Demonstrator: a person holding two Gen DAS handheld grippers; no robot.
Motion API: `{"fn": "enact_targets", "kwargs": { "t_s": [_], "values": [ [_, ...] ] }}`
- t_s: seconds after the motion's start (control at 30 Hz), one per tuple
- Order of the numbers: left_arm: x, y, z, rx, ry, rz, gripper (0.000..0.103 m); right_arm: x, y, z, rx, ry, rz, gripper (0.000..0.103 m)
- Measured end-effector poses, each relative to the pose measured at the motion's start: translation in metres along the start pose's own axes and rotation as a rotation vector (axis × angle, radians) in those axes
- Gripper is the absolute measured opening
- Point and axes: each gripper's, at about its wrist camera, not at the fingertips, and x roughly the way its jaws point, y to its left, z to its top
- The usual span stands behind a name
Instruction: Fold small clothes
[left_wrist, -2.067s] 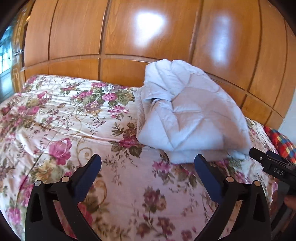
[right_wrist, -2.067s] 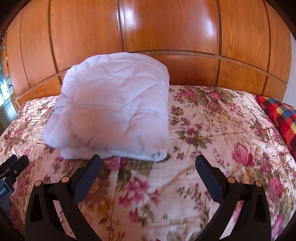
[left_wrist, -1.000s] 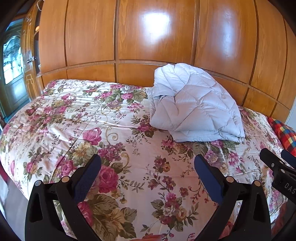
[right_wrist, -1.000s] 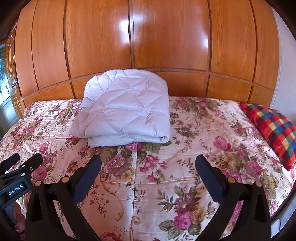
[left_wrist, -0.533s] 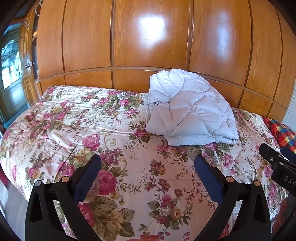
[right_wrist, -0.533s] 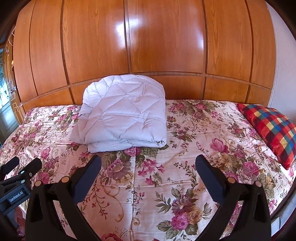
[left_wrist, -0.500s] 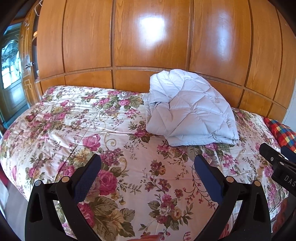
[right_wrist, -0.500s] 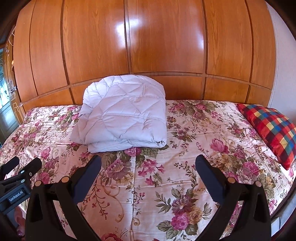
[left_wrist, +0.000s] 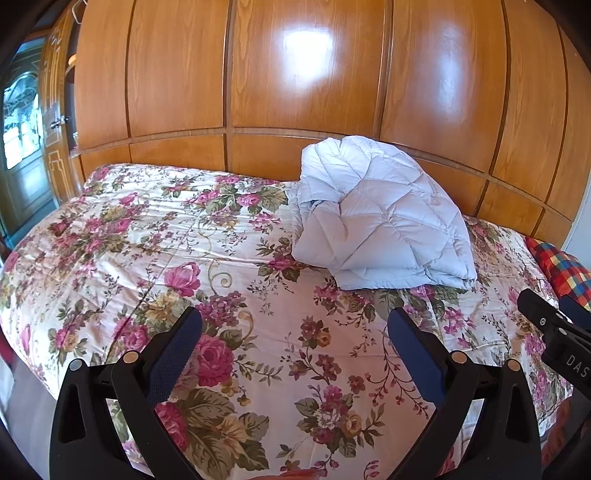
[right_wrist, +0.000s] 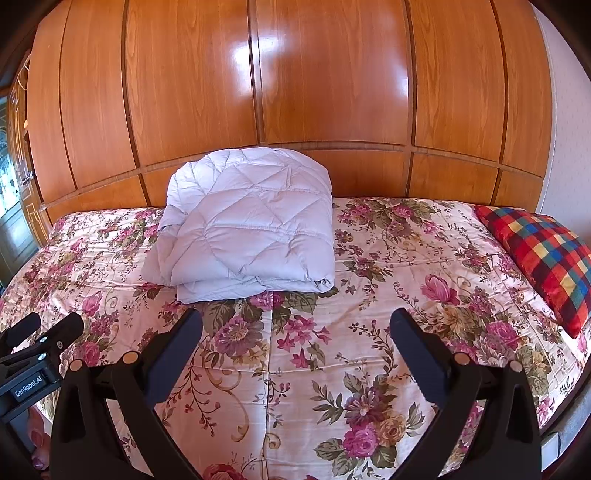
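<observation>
A folded, pale quilted jacket (right_wrist: 247, 225) lies on a bed covered by a floral bedspread (right_wrist: 332, 354), at the far side of the bed, close against the wooden wall panels (right_wrist: 332, 74). It forms a thick bundle of several layers, with its stacked folded edges facing the cameras. In the left wrist view the same jacket (left_wrist: 380, 218) sits to the right of centre, and its left side shows loose, bunched folds.

The left gripper (left_wrist: 295, 332) hovers above the near part of the bedspread (left_wrist: 147, 240), with its jaws spread wide and nothing between them; its dark blue fingertips (left_wrist: 181, 339) are well apart from the jacket. The right gripper (right_wrist: 295, 332) is likewise wide apart and holds nothing, and it is set well short of the jacket's near edge.

Each gripper appears in the other's view: part of the right gripper (left_wrist: 554, 339) shows at the right edge of the left wrist view, and the left gripper (right_wrist: 33, 354) shows at the lower left of the right wrist view.

A checked red, blue and yellow pillow (right_wrist: 543, 254) rests at the right end of the bed, well apart from the jacket. A door with a glass pane (left_wrist: 22, 147) stands at the far left of the left wrist view.
</observation>
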Motion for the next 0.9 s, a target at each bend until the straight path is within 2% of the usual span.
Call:
{"fn": "enact_targets", "kwargs": {
  "t_s": [0.9],
  "values": [
    [-0.0062,-0.0083,-0.0003,0.026,-0.016,-0.018,0.100,0.0038,-0.0013,-0.0015,0.011,0.020,0.007,0.101]
  ]
}}
